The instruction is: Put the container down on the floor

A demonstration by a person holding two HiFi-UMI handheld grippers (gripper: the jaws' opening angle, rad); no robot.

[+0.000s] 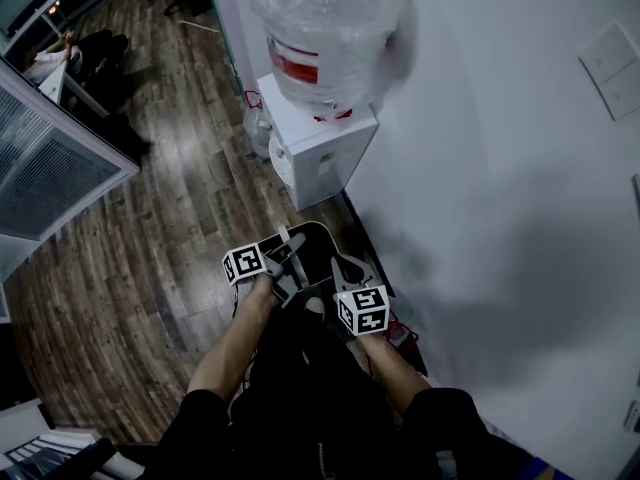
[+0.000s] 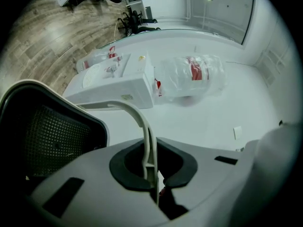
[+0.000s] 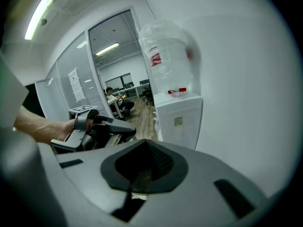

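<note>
Reader: Items at the left of the head view?

Legend: Wood-plank floor (image 1: 150,248), bounded by a glass partition (image 1: 50,168). Next comes the left gripper (image 1: 285,258), held by a bare forearm. Its jaws are closed on the thin white rim (image 2: 137,115) of the container (image 2: 52,141).

Reader: Position of the container?

Legend: Centre of the head view, held between the two grippers, low by the foot of the wall. It is a dark mesh container (image 1: 318,253) edged in white. Whether its base touches the floor cannot be told. Beyond it stands a white water dispenser (image 1: 320,148) carrying a clear bottle (image 1: 325,33) with a red label.

Reader: And to the right?

Legend: Right gripper (image 1: 340,273), just beside the left one. In the right gripper view its jaws (image 3: 139,181) are pressed together on black mesh (image 3: 156,162) of the container, with the left gripper (image 3: 102,126) visible alongside. A plain white wall (image 1: 500,218) fills the remaining right side.
</note>
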